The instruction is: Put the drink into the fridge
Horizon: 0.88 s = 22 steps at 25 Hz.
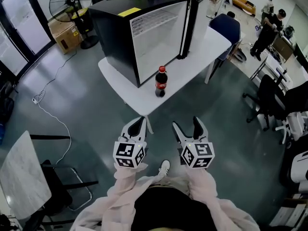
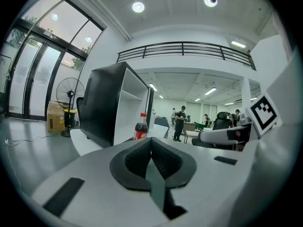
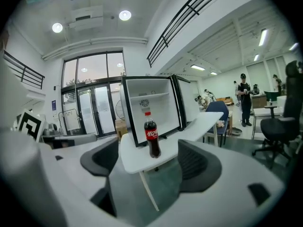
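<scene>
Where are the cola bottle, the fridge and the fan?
cola bottle (image 1: 160, 85): head view, red label.
fridge (image 1: 114, 36): head view, black side wall.
fan (image 1: 70, 2): head view, round grille.

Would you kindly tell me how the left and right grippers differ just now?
The left gripper has its jaws together; the right gripper has them wide apart. The right one sights the red-capped cola bottle between its jaws; the left sees it off to one side. Both are empty, short of the white table.
</scene>
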Motion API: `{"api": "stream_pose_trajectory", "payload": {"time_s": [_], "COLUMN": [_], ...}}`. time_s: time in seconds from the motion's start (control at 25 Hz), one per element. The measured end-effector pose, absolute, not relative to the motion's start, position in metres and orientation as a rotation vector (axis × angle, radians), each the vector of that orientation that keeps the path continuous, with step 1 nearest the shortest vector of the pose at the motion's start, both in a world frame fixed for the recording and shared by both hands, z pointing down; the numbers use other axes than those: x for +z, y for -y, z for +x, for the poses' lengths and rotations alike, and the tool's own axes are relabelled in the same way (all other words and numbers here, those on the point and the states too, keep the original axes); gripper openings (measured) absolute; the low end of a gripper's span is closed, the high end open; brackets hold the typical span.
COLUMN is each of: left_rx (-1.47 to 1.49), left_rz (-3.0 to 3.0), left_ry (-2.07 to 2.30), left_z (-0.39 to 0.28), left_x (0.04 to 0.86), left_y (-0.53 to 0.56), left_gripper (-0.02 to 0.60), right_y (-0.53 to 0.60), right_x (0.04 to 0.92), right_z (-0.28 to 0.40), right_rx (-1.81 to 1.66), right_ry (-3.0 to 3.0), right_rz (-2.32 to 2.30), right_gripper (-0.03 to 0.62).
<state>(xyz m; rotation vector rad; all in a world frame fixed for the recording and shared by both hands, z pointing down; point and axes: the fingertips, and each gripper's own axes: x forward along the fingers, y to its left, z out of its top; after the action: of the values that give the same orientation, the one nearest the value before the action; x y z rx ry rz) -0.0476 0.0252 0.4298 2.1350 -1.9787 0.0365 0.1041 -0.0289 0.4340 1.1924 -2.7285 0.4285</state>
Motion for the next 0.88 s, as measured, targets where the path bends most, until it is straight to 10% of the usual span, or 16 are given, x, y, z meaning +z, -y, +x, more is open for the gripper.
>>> {"api": "stream_pose_trajectory", "payload": {"time_s": [0.88], "left_rx": [0.087], "left_rz": [1.933], "left_ry": [2.103], "left_z": [-0.078], "left_x": [0.46], "left_y": [0.026], "left_gripper": [0.012], "right_y": [0.109], "right_x": [0.46], "right_z": [0.061], "right_rx": [0.453], "right_ry": [2.785], "right_rz": [0.95], "right_gripper": [0.374]}}
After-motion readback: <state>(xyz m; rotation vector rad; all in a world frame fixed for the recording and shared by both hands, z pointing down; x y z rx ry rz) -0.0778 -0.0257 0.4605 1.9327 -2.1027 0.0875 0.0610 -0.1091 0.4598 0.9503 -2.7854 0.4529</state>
